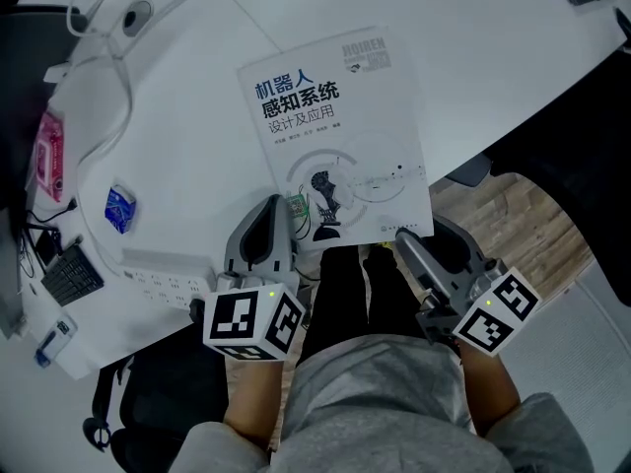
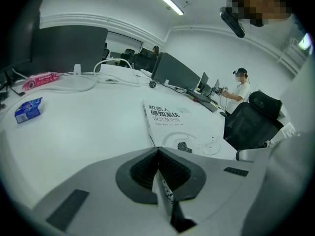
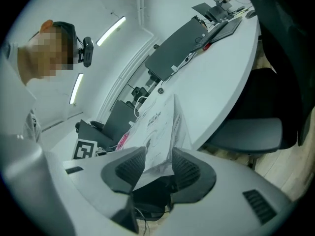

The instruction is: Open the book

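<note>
A white book point(image 1: 335, 136) with blue Chinese title print lies closed on the white table point(image 1: 197, 126), its near edge hanging over the table's rim. My left gripper point(image 1: 274, 210) is at the book's near left corner. In the left gripper view the left gripper point(image 2: 158, 154) is shut on that thin printed corner of the book point(image 2: 172, 119). My right gripper point(image 1: 426, 244) is at the near right corner. In the right gripper view the right gripper point(image 3: 158, 161) stands open, and the corner of the book point(image 3: 160, 127) lies slanted between the jaws.
A blue packet point(image 1: 120, 209), a pink packet point(image 1: 49, 156), a white power strip point(image 1: 163, 282), a keyboard point(image 1: 71, 274) and white cables point(image 1: 108, 57) lie at the left. A black chair point(image 1: 473, 170) stands at the right over wooden floor. Monitors point(image 2: 177, 73) and a seated person point(image 2: 241, 90) are far off.
</note>
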Demonstrator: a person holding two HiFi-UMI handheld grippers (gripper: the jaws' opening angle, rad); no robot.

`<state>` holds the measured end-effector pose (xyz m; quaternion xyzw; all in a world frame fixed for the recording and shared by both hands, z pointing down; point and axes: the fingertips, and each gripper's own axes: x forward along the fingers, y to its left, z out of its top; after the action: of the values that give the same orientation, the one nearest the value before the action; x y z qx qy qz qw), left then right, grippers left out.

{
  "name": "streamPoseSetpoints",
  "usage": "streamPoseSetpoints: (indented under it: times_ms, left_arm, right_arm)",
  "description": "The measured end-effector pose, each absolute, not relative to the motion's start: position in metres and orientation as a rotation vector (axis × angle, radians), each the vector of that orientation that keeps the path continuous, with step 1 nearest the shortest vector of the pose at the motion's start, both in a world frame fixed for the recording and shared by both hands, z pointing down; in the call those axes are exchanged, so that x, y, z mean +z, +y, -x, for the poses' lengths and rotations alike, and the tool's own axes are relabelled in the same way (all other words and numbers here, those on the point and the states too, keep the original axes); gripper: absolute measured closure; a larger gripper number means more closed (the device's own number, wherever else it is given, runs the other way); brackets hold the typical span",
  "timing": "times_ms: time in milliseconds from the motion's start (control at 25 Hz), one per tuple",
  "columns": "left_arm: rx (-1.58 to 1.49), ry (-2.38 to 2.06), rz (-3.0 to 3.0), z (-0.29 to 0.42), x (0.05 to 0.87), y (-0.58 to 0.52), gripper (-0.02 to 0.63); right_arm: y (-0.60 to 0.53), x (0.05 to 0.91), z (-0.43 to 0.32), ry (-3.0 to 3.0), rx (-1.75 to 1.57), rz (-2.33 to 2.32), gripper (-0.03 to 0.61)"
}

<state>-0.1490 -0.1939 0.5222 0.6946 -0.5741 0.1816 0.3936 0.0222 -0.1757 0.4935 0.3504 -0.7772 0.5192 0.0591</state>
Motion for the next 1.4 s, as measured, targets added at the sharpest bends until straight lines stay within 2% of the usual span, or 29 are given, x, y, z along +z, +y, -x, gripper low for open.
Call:
streamPoseSetpoints:
  times_ms: [200,320,600,1000,1400]
  left_arm:
    - [0.454,-1.442,-1.759,0.149,0.523,-0.194,0.604]
    - [0.454,-1.425,-1.766,0.149,0.523,-0.195,0.606]
    - [0.468,-1.382,-1.828,0.143,0.524,-0.195,0.605]
    - [0.432,-1.377,-1.819,0.146,0.524,-0.194,0.604]
    - [0.355,-1.455,-1.860,0.152,0.460,-0.198,0.604]
  right_arm:
    - [-0.182,0.503,-0.005,-2.329,1.593,-1.051,0.400]
    - [-0.185,0.506,-0.003,-2.288,1.561,-1.143,0.462]
    - [-0.191,0.507,-0.011,-2.254,1.555,-1.358,0.517]
    - [-0.195,0.499,-0.009,-2.304,1.432,-1.386,0.531]
    - [-0.196,0.443,0.018,-2.418,1.263,-1.265,0.532]
